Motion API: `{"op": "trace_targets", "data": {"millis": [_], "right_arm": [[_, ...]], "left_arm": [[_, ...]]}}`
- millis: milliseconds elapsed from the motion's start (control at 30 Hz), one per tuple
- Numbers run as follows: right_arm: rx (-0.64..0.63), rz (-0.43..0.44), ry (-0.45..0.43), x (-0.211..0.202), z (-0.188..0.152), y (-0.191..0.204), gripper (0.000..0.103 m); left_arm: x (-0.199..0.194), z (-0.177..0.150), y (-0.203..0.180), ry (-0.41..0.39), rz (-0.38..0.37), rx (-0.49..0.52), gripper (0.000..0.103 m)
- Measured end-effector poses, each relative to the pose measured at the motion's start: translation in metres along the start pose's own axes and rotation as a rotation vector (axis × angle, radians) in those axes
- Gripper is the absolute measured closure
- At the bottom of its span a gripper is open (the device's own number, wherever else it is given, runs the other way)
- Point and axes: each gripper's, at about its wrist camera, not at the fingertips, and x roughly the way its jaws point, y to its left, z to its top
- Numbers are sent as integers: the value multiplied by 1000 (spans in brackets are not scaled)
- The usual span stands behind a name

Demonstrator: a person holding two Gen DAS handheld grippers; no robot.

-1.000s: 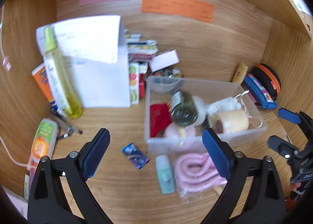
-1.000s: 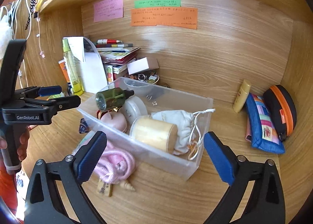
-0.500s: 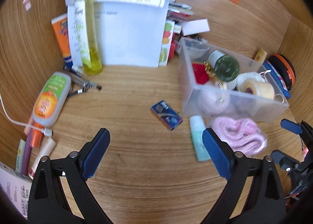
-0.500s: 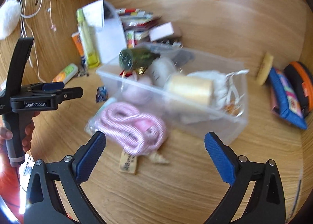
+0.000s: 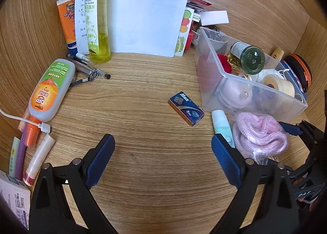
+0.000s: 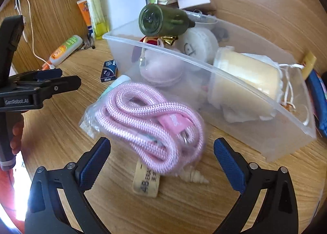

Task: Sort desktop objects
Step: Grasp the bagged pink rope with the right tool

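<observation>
A clear plastic bin (image 6: 255, 95) (image 5: 255, 86) holds a green glass bottle (image 6: 161, 21) (image 5: 248, 58), a pink round case (image 6: 161, 70), a cream roll (image 6: 245, 76) and a white pouch. In front of it lies a bagged pink rope (image 6: 147, 119) (image 5: 259, 131). My right gripper (image 6: 162, 160) is open, its fingers just short of the rope on either side. My left gripper (image 5: 162, 156) is open over bare desk. A small blue box (image 5: 186, 108) (image 6: 109, 70) and a mint tube (image 5: 221, 123) lie ahead of it.
At the left lie an orange-green OFF bottle (image 5: 50, 91), pens (image 5: 87, 68), a white cable (image 5: 20, 119) and tubes. A tall yellow bottle (image 5: 97, 19) and papers (image 5: 143, 19) stand at the back. An eraser (image 6: 146, 180) and a shell (image 6: 194, 176) lie under the rope. Pouches (image 5: 300, 70) sit right of the bin.
Both grippers have tilted down and moved in toward the desk. The right one has closed the distance to the pink rope, which now fills its view. Both stay open.
</observation>
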Motion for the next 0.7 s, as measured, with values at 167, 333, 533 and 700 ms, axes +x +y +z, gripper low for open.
{"op": "trace_targets", "data": {"millis": [167,333,533,700], "right_arm": [[-20,9,14,11,9,5,2],[-47,16,-2,12,11,8,8],[-77,40,-16,6,6,5,38],[-35,87,-41,-8,-1,-5,42]], "left_arm": [[7,3,4,16,2,2,7],[18,12,3,41,5,23,7],[37,28,-6,78,7,107,7],[52,38,-14,106,-6,181,7]]}}
